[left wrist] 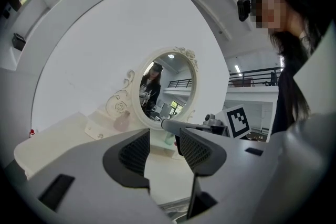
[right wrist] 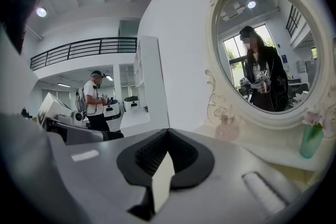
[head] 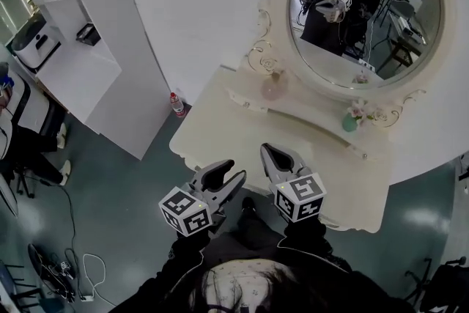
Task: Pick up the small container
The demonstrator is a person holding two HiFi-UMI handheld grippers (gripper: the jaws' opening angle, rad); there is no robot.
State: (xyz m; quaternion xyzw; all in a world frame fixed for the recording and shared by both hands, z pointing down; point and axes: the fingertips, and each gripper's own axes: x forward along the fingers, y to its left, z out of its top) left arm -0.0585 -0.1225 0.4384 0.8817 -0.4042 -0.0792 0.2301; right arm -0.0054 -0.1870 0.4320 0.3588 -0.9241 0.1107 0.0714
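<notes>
A small pink glass container [head: 272, 86] stands on the cream dressing table [head: 220, 128], at the foot of the oval mirror [head: 396, 33]. It also shows as a pale pink container [left wrist: 122, 122] in the left gripper view and as a container [right wrist: 227, 128] in the right gripper view. A small green vase [head: 350, 121] with flowers stands further right. Both grippers hover at the table's near edge, well short of the container. My left gripper [head: 236, 177] is open with nothing between its pads [left wrist: 134, 152]. My right gripper [head: 267, 151] is shut and empty, its pads [right wrist: 181, 152] meeting at the tip.
A white shelf unit [head: 80, 62] stands to the left of the table. A red-capped bottle [head: 177, 105] sits on the floor between them. Cables [head: 73, 267] lie on the floor at lower left. A person [right wrist: 97, 99] stands far off in the right gripper view.
</notes>
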